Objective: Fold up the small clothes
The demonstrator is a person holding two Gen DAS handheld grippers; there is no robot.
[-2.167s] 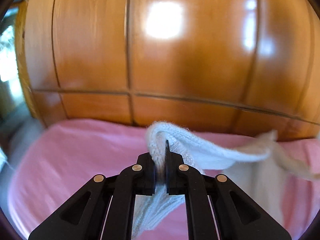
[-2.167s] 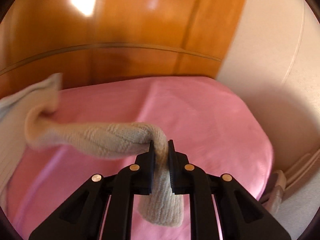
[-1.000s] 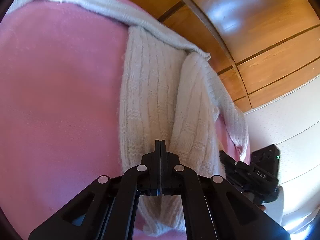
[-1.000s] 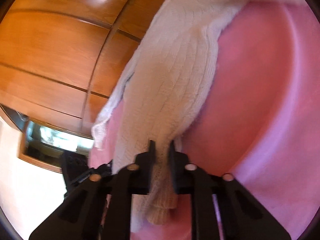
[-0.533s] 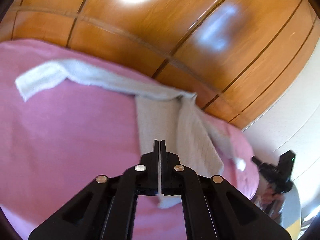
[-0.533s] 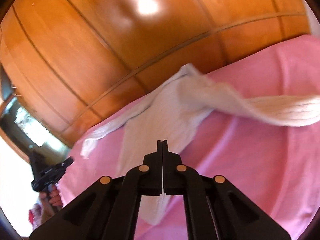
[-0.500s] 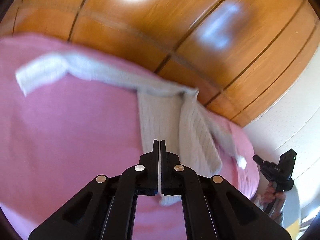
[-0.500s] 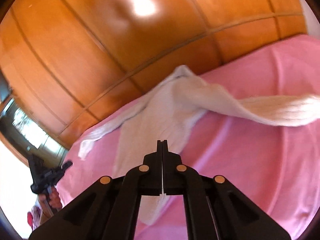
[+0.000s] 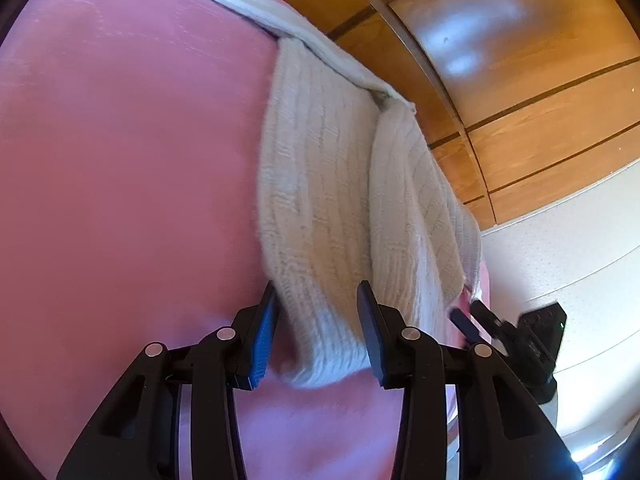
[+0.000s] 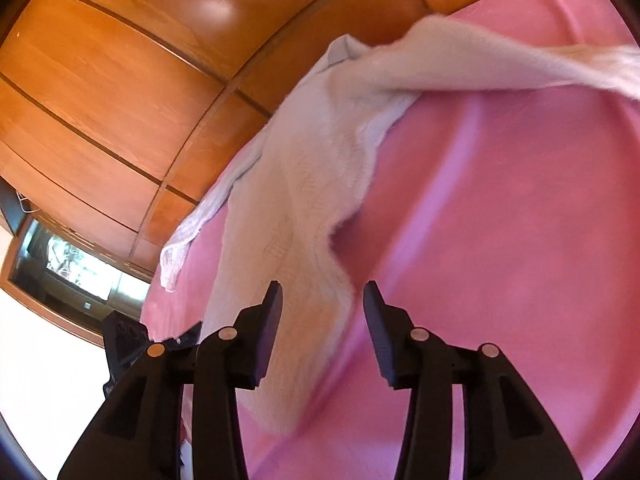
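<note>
A cream ribbed knit sweater (image 9: 332,184) lies on the pink bed sheet (image 9: 120,184), its body folded lengthwise and one sleeve stretched along the far edge. My left gripper (image 9: 318,304) is open, its fingers on either side of the sweater's near hem. In the right wrist view the same sweater (image 10: 304,184) runs toward me, one sleeve trailing off to the right. My right gripper (image 10: 320,300) is open around the sweater's near end. The right gripper also shows in the left wrist view (image 9: 512,340), beyond the sweater's right edge.
A glossy wooden wardrobe (image 9: 500,60) stands behind the bed. A white wall (image 9: 580,260) is at the right. In the right wrist view the wardrobe (image 10: 120,80) fills the upper left, with a window (image 10: 68,264) low at the left and the left gripper (image 10: 128,336) beside it.
Both grippers were shut and raised above the bed half a second ago. Now both are open and lowered over the sweater's near hem.
</note>
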